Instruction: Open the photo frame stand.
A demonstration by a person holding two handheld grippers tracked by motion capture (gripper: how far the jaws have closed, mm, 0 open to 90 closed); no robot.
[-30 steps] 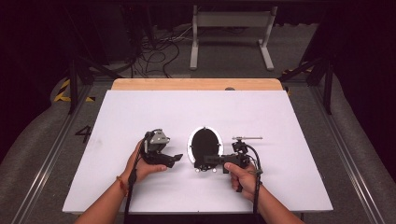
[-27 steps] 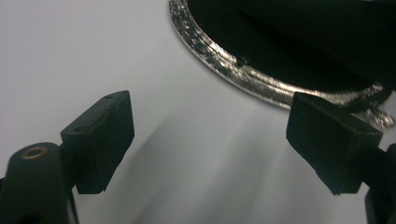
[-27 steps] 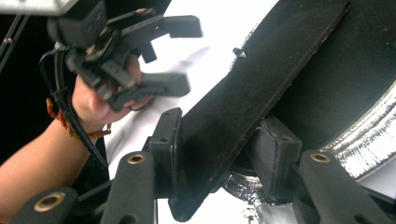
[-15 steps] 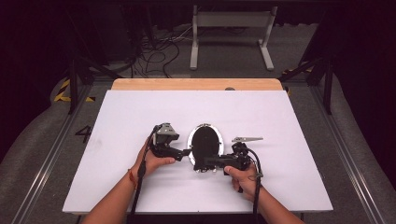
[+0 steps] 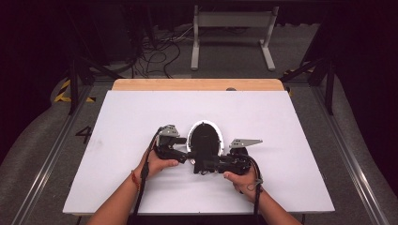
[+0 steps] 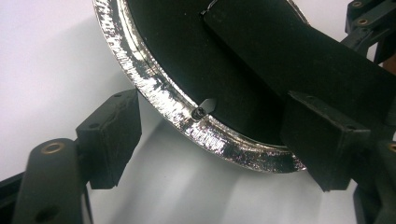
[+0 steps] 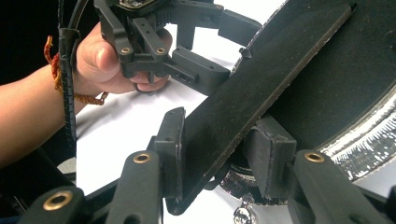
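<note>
The round mirror [image 5: 203, 136], black-backed with a bright silver rim, lies back-up near the middle of the white table [image 5: 291, 122], slightly toward the near edge. A flat black stand flap [image 7: 261, 88] runs across its back.

The right gripper [image 5: 206, 165] reaches in from the right at the mirror's near edge. In the right gripper view its jaws are clamped on the stand flap, one pad on each face of it.

The left gripper [image 5: 180, 150] sits at the mirror's left edge. In the left gripper view its jaws stand apart and straddle the silver rim [image 6: 187, 109], one pad outside over the table, the other over the black back; they have just been closing, and neither pad visibly presses on the rim.

Both hands rest on the table toward its near edge.
</note>
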